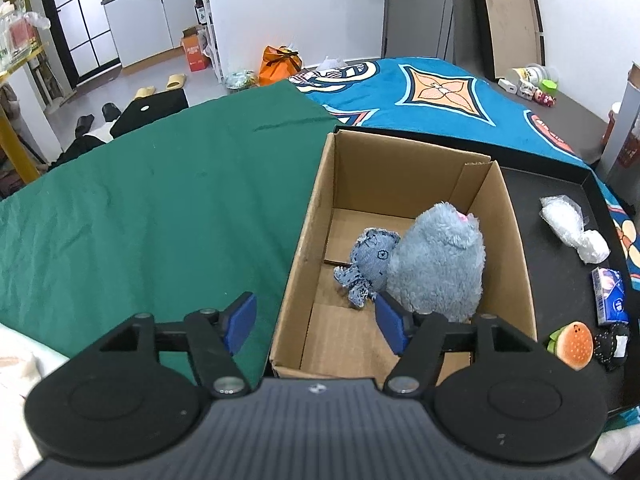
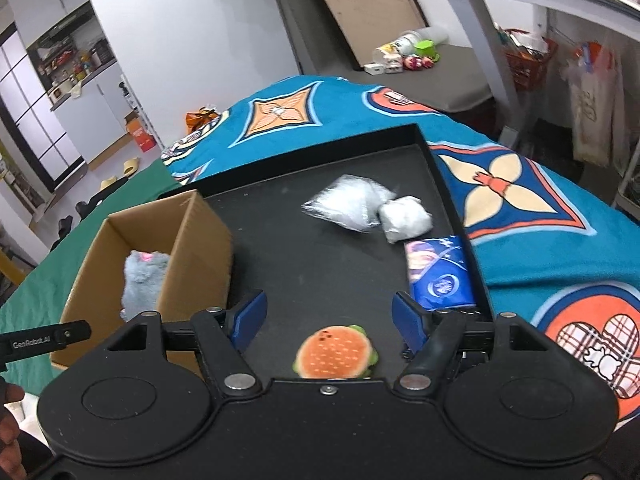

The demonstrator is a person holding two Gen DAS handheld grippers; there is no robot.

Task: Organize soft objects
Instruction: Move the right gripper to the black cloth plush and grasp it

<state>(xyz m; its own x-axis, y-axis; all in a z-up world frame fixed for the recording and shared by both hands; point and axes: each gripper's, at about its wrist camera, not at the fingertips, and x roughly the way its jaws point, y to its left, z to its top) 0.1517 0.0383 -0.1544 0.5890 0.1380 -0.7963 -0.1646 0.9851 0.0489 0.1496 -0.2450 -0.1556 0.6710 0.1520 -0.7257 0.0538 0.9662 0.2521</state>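
An open cardboard box [image 1: 400, 176] holds a small denim doll [image 1: 370, 264] and a fluffy grey plush [image 1: 436, 264], which lean against each other. My left gripper [image 1: 316, 312] hovers open over the box's near left corner with nothing between its blue pads. To the right, a black tray [image 2: 320, 260] carries a burger plush [image 2: 336, 354], two clear plastic bags [image 2: 348, 204] and a blue tissue pack [image 2: 438, 276]. My right gripper [image 2: 328, 312] is open above the tray. The burger plush lies between its fingers, near their base, and the pads do not touch it.
Box and tray rest on a surface covered by a green cloth [image 1: 160, 200] and a blue patterned blanket [image 2: 520, 200]. A small black soft item [image 1: 612, 344] lies beside the burger plush [image 1: 574, 344]. A hand [image 2: 8, 432] shows at the lower left.
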